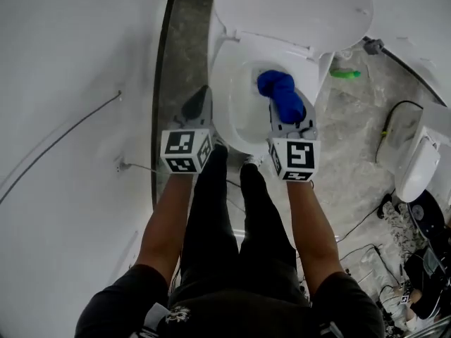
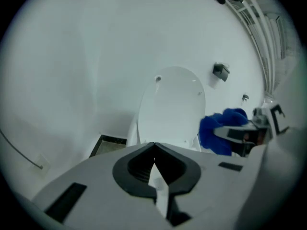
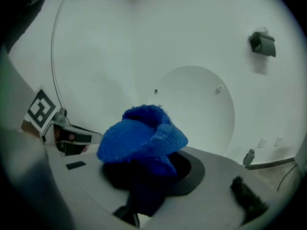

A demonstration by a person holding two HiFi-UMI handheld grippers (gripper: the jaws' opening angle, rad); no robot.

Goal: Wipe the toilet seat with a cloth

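The white toilet (image 1: 227, 83) stands open with its lid (image 1: 292, 9) raised against the wall. My right gripper (image 1: 285, 118) is shut on a bunched blue knitted cloth (image 1: 282, 97), held over the bowl's right side near the rim. In the right gripper view the blue cloth (image 3: 141, 138) covers the fingertips. My left gripper (image 1: 199, 103) hangs shut and empty just outside the bowl's left rim. In the left gripper view its jaws (image 2: 154, 146) meet with nothing between them. Beyond them are the lid (image 2: 172, 109) and the cloth (image 2: 216, 131).
A dark floor strip (image 1: 180, 55) runs left of the toilet along the white wall. A green object (image 1: 345, 73), cables and a white appliance (image 1: 419, 164) lie on the floor to the right. The person's legs (image 1: 232, 217) stand right before the bowl.
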